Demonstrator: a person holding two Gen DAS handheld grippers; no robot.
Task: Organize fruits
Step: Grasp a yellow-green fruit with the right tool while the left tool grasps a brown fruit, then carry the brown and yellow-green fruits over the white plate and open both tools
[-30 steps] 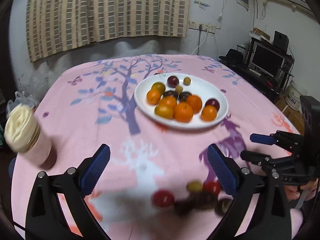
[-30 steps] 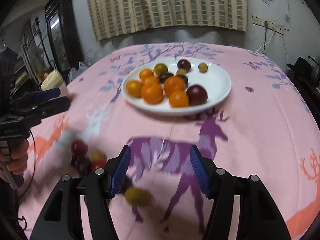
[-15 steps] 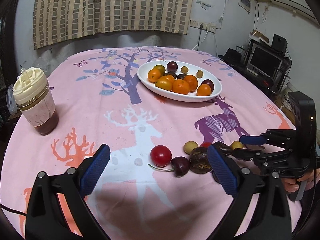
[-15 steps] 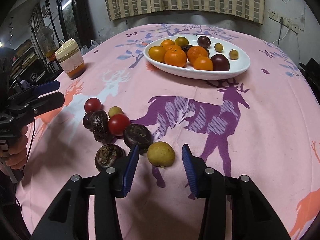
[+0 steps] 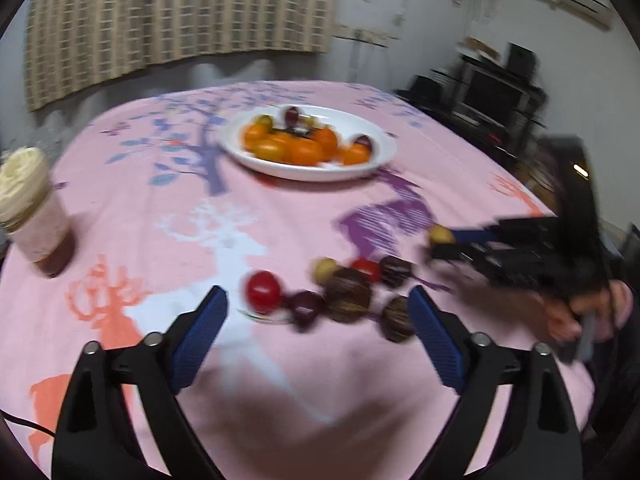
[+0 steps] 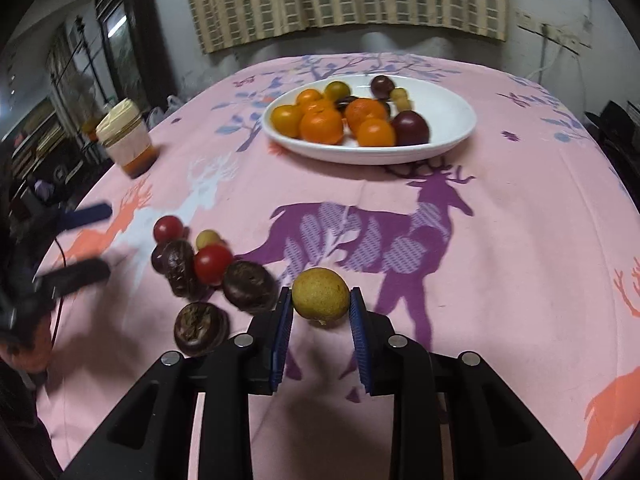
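Yellow and round, a small fruit (image 6: 320,297) sits between the two blue pads (image 6: 282,336) of the right claw (image 6: 319,334). The jaws have just been closing, and now both pads press on its sides. It is low over the pink cloth on the surface (image 6: 520,280), on the purple deer print. In the left view the same fruit (image 5: 439,235) shows at the tip of that claw (image 5: 460,242), and a hand (image 5: 580,312) holds the claw's black handle.

Just beside it lies a little heap of loose fruit. A dark wrinkled fruit (image 6: 249,287) is right next to the left pad, and another one (image 6: 201,328) lies a bit nearer the camera. A red tomato (image 6: 212,263) touches more dark fruit, with a small yellow one (image 6: 208,238) behind it and a second red tomato (image 6: 168,229) at the far edge of the heap.

Over that heap hangs the left claw (image 5: 316,340). Its jaws stand wide and hold nothing; they have just been closing a little. The red tomato (image 5: 263,290) and the dark fruit (image 5: 347,294) show in the gap between its blue pads (image 5: 198,340), but the pads do not touch them. This view is blurry.

Farther back, well apart from the heap, a white plate (image 6: 452,120) holds oranges (image 6: 322,126), a dark plum (image 6: 410,128) and some small fruit. A cup with a cream lid (image 6: 125,136) stands near the left edge of the surface.
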